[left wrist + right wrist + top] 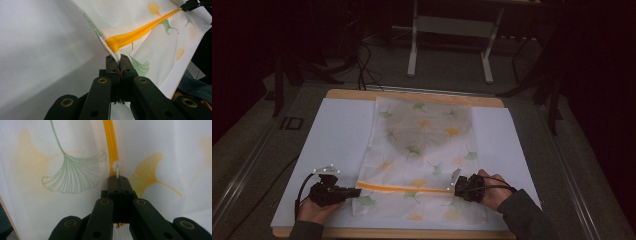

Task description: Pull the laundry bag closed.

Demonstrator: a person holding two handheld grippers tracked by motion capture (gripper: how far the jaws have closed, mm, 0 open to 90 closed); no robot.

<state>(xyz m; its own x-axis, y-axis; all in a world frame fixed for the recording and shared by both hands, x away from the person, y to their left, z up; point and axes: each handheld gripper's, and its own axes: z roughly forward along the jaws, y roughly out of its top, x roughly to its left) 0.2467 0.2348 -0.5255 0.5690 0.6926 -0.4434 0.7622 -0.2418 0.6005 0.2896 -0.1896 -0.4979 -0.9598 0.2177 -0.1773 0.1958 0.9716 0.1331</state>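
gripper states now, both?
Left gripper: closed on the edge of the mesh bag at the orange zipper's end.
Right gripper: closed on the white zipper pull.

White sheet (337, 135) lying over wooden table (352, 94); white metal frame (451, 30) and cables (367, 67) sitting on floor beyond.

dim room, grey floor (452, 65), white-legged stand (450, 30) beyond the wooden table (412, 95).
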